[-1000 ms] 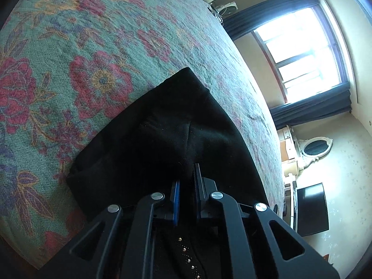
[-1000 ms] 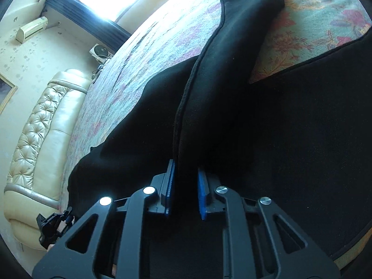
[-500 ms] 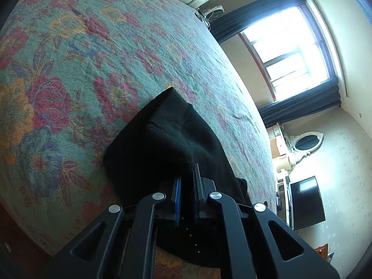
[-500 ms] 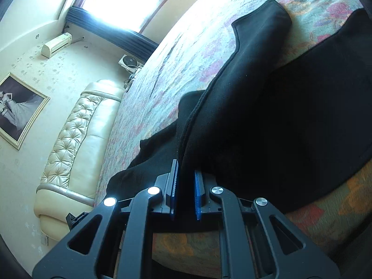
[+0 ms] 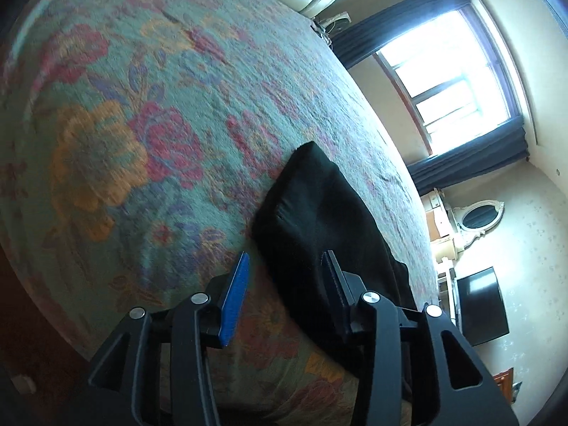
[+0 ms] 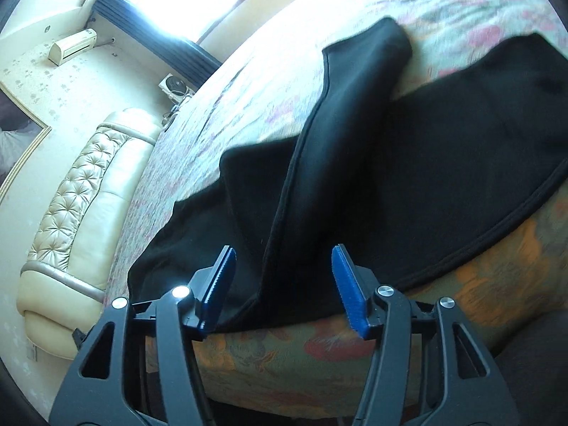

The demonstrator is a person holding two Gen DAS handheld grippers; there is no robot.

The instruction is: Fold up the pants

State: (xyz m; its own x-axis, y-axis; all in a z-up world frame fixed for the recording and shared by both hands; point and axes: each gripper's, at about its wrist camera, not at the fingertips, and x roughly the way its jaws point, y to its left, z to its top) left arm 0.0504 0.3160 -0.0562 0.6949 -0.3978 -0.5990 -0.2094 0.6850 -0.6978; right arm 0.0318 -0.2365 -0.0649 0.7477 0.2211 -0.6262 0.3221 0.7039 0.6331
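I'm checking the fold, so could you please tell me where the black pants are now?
The black pants lie on the floral bedspread by the bed's near edge, just ahead of both open claws, the left claw and right claw.

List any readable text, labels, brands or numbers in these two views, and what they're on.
None readable in either view.
Black pants: no tag or label shows.
Floral bedspread: pattern only, no lettering.
Air conditioner on the wall: any marking is too small to read.
Dark screen: blank.
Left gripper and right gripper: no markings visible.
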